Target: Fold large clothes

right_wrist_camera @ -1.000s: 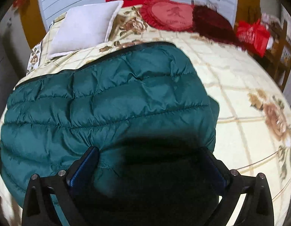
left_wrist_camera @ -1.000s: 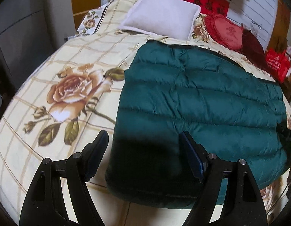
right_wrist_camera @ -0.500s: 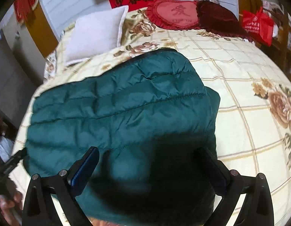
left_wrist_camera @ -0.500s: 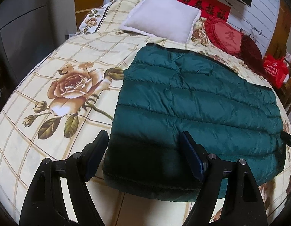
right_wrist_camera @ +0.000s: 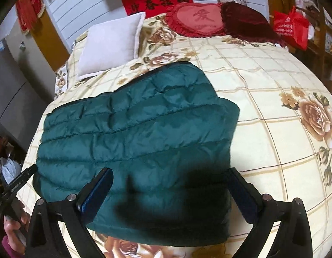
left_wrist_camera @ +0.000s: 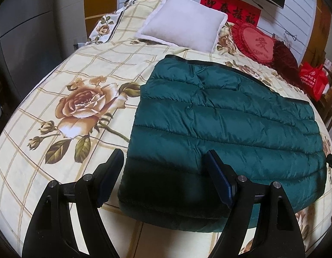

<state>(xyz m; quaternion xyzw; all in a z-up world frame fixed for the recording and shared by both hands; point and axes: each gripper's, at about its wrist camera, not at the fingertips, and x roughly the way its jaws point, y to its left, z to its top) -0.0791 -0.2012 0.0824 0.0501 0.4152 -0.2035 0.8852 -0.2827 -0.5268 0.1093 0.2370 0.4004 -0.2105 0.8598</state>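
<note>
A dark green quilted down jacket (left_wrist_camera: 226, 124) lies folded into a flat rectangle on the floral bedspread (left_wrist_camera: 58, 81); it also shows in the right wrist view (right_wrist_camera: 140, 142). My left gripper (left_wrist_camera: 164, 172) is open and empty, held above the jacket's near left corner. My right gripper (right_wrist_camera: 170, 191) is open and empty, above the jacket's near right part. The left gripper's body (right_wrist_camera: 17, 185) shows at the left edge of the right wrist view.
A white pillow (left_wrist_camera: 183, 32), a red heart cushion (left_wrist_camera: 256, 43) and a dark red cushion (left_wrist_camera: 284, 53) lie at the head of the bed. A red bag (left_wrist_camera: 314, 79) stands at the right bedside. A grey cabinet (left_wrist_camera: 22, 32) stands left.
Both grippers have pulled back and up from the jacket, so more of the bed shows. Both stayed open. The jacket has not moved.
</note>
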